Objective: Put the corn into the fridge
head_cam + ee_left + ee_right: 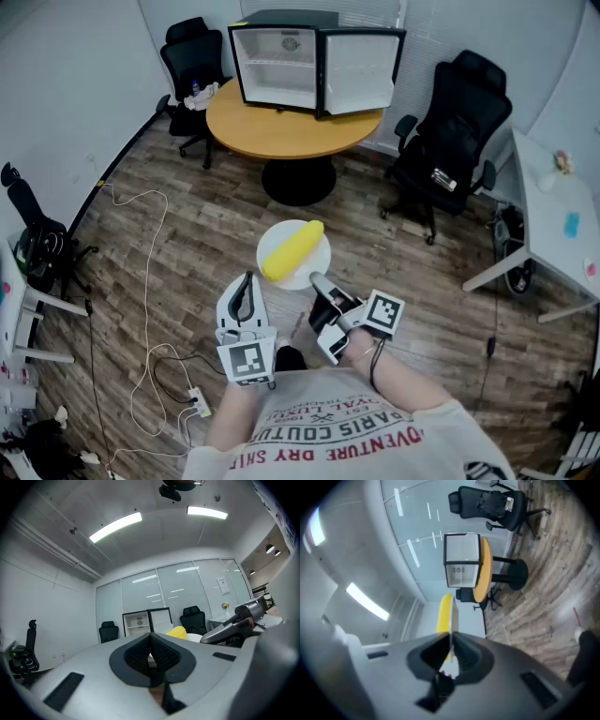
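A yellow corn cob (291, 249) lies on a small white plate (316, 255) held in the air above the wood floor. My right gripper (317, 279) is shut on the plate's near rim. In the right gripper view the plate (453, 620) is edge-on between the jaws, with the corn (444, 616) on its left. My left gripper (246, 283) is shut and empty, just left of the plate. A small black fridge (281, 66) stands on a round orange table (281, 131) ahead, its door (358, 70) swung open. The left gripper view shows the corn (177, 631) and fridge (146, 620) beyond the jaws.
Black office chairs stand left of the table (192, 56) and to its right (455, 131). A white desk (553, 216) is at the far right. A white cable (150, 281) and power strip (199, 403) lie on the floor to the left.
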`<state>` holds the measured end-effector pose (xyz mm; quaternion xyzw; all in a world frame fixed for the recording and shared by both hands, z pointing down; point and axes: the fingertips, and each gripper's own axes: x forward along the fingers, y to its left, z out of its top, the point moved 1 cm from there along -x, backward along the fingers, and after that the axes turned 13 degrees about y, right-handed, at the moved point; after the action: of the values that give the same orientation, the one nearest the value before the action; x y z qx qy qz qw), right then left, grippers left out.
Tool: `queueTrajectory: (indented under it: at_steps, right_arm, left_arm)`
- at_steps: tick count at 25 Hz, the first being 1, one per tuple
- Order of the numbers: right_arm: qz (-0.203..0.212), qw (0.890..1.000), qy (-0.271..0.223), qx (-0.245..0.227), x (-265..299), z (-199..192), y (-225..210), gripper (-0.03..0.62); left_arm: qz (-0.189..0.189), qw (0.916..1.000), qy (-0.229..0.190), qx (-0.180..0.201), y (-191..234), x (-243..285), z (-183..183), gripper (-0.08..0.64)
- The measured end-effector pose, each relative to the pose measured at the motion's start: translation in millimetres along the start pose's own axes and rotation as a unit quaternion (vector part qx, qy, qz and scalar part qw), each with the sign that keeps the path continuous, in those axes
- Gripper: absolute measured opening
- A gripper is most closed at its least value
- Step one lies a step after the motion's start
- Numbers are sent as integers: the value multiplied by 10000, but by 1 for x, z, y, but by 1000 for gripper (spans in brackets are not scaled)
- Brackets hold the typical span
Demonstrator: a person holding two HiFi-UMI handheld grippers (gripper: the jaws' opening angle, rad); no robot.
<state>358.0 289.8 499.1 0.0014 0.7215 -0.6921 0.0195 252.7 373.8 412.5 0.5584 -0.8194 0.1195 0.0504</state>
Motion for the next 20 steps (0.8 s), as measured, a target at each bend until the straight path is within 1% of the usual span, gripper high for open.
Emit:
queueTrajectory:
  at_steps: [5, 10, 13, 17, 20]
  right_arm:
    - [22, 10000, 55, -36, 1, 2, -1, 44]
    - [-49, 10000, 63, -58, 1, 1, -3, 44]
    - [-121, 9997, 8, -198, 2, 4, -8, 44]
    - [-237, 9983, -63, -538, 25, 17, -8, 43]
    - [-297, 9975, -101, -626, 48, 28, -8, 40]
  left_arm:
    - [3, 10000, 13, -53, -2, 4, -3, 34]
    - [-32, 10000, 25, -76, -2, 6, -5, 34]
    - [-76, 10000, 29, -35, -2, 9, -11, 34]
    - [-100, 9997, 123, -187, 16, 27, -15, 34]
    - [-135, 9997, 136, -150, 35, 46, -14, 34]
